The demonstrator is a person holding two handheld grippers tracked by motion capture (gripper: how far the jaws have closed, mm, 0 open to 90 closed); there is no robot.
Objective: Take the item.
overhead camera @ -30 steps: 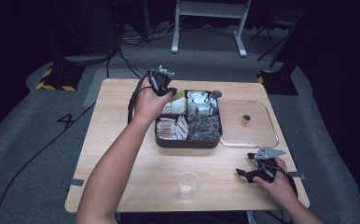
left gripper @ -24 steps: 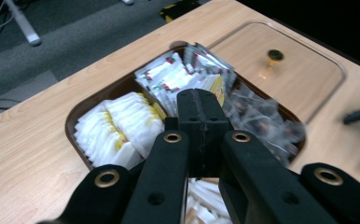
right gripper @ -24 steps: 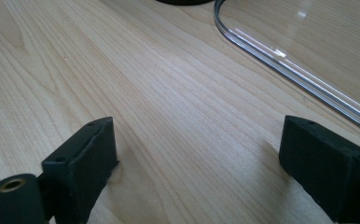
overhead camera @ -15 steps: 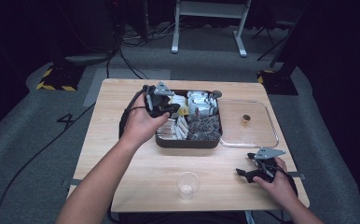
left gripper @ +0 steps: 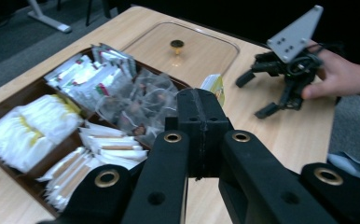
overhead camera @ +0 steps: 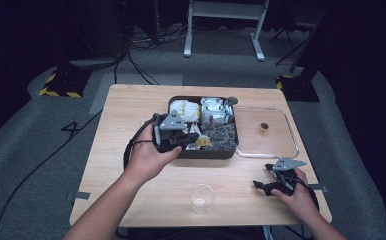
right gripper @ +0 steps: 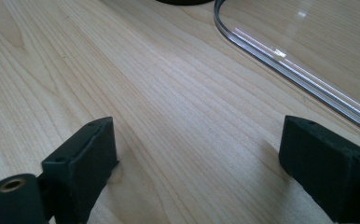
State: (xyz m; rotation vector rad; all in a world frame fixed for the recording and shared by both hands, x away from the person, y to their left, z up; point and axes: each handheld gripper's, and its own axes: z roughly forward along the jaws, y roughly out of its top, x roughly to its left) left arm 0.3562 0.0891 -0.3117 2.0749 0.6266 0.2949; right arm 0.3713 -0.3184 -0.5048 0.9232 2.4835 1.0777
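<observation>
sachet (left gripper: pixel 214 87) pinched in left gripper (overhead camera: pixel 191 142), jaws pressed together on it, above front edge of tray (overhead camera: pixel 204 152) at desk centre. right gripper (overhead camera: pixel 270 186) rests spread and bare near desk's front right corner. lid (overhead camera: pixel 266 132) off, lying right of tray. cup (overhead camera: pixel 201 198) at front edge looks unfilled; judged: sachet picked, transfer to cup remains.

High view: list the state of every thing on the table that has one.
Box: open, compartments filled with packets.
Lid: off, flat on the table right of the box.
Cup: upright, empty.
Left gripper: shut, over the box's front part.
Right gripper: open, nothing between its jaws, low over the table.
</observation>
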